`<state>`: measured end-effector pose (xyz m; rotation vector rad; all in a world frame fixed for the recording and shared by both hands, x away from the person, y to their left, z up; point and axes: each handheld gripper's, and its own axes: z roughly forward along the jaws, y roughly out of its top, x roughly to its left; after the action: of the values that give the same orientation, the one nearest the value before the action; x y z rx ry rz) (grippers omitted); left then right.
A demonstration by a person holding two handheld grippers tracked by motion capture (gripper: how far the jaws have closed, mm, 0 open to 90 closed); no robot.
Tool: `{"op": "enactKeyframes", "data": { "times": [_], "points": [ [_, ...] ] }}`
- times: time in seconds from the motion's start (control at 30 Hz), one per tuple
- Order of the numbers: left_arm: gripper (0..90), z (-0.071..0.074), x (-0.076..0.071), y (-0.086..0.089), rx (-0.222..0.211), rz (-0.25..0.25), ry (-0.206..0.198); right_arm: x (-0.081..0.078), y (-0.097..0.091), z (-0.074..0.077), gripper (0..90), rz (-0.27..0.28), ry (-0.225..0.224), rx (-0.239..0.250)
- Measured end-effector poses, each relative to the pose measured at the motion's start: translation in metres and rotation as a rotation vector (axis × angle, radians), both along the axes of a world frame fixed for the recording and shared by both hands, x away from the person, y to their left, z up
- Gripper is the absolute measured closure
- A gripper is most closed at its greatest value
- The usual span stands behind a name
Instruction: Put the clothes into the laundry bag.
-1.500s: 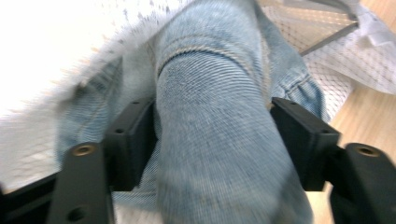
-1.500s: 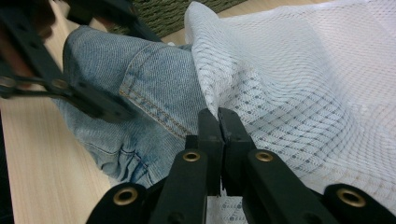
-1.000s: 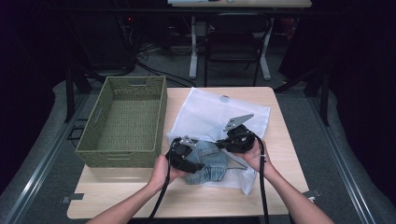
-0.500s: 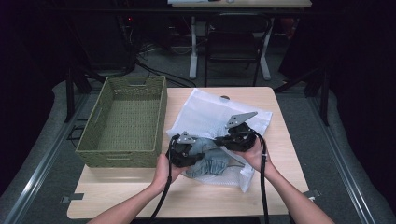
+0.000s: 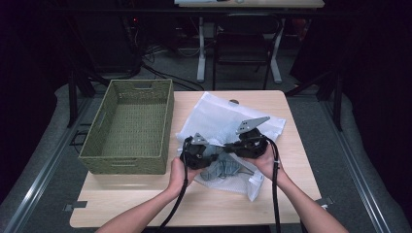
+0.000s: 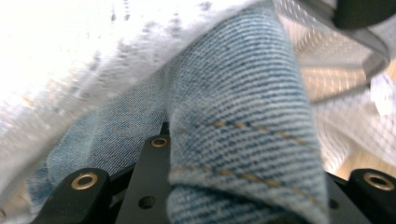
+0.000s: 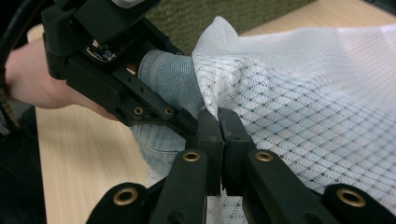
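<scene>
The left gripper (image 5: 201,154) has just been closing its jaws and now grasps a fold of the denim cloth (image 6: 243,135). The right gripper (image 7: 219,122), at three o'clock of it and almost touching, is clenched on the edge of the white mesh bag (image 5: 221,121). The cloth lies partly inside the bag near the table's (image 5: 291,145) front middle. A green woven basket (image 5: 131,126) sits at nine o'clock on the table.

You are looking at one wooden table (image 5: 286,194), one woven basket (image 5: 131,126) at left, one white mesh bag (image 5: 218,121), seemingly one denim garment (image 5: 223,170), and two grippers: left gripper (image 5: 206,154), right gripper (image 5: 232,145).
</scene>
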<state>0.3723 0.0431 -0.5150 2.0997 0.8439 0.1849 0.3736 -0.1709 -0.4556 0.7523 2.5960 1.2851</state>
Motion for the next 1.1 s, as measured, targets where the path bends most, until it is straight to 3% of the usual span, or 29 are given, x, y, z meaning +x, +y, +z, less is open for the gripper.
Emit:
{"op": "enactKeyframes", "data": {
  "times": [0.07, 0.17, 0.2, 0.23, 0.3, 0.37, 0.47, 0.63, 0.77, 0.83, 0.9, 1.0, 1.1],
  "points": [
    [73.2, -0.004, 0.003, -0.001, 0.011, 0.004, -0.001, -0.001, 0.0, 0.003, 89.3, -0.002, -0.009, 0.008],
    [65.0, -0.017, 0.009, -0.003, 0.018, -0.01, 0.05, 0.001, 0.001, -0.007, 89.2, -0.008, 0.02, -0.034],
    [65.0, -0.017, 0.009, -0.003, 0.016, -0.013, 0.046, 0.001, 0.001, -0.007, 89.2, -0.008, 0.02, -0.034],
    [54.5, -0.014, 0.009, -0.002, 0.03, -0.025, 0.034, 0.003, 0.0, -0.012, 89.2, -0.009, 0.03, -0.046],
    [51.5, -0.01, 0.007, -0.001, 0.033, -0.034, 0.024, 0.003, -0.001, -0.012, 89.2, -0.013, 0.034, -0.045],
    [40.5, -0.006, 0.004, 0.002, 0.049, -0.043, 0.018, 0.003, -0.002, -0.011, 89.2, -0.019, 0.032, -0.042],
    [34.1, -0.001, -0.003, 0.009, 0.056, -0.05, 0.006, 0.004, -0.003, -0.011, 89.2, -0.017, 0.025, -0.045],
    [30.6, 0.005, -0.015, 0.018, 0.077, -0.06, -0.015, 0.004, -0.002, -0.011, 89.2, -0.021, 0.023, -0.051],
    [29.1, 0.004, -0.017, 0.022, 0.077, -0.064, -0.011, 0.004, -0.001, -0.011, 89.2, -0.022, 0.02, -0.055],
    [29.4, -0.002, -0.015, 0.021, 0.084, -0.079, 0.004, 0.004, -0.001, -0.011, 89.2, -0.022, 0.02, -0.054],
    [30.0, -0.01, -0.012, 0.018, 0.059, -0.087, 0.035, 0.004, -0.001, -0.011, 89.2, -0.02, 0.021, -0.056],
    [37.4, -0.015, -0.008, 0.014, 0.052, -0.119, 0.023, 0.004, 0.001, -0.012, 89.2, -0.019, 0.026, -0.057],
    [54.1, -0.019, -0.006, 0.011, 0.02, -0.116, 0.007, 0.004, 0.001, -0.013, 89.2, -0.016, 0.033, -0.058]
  ]
}}
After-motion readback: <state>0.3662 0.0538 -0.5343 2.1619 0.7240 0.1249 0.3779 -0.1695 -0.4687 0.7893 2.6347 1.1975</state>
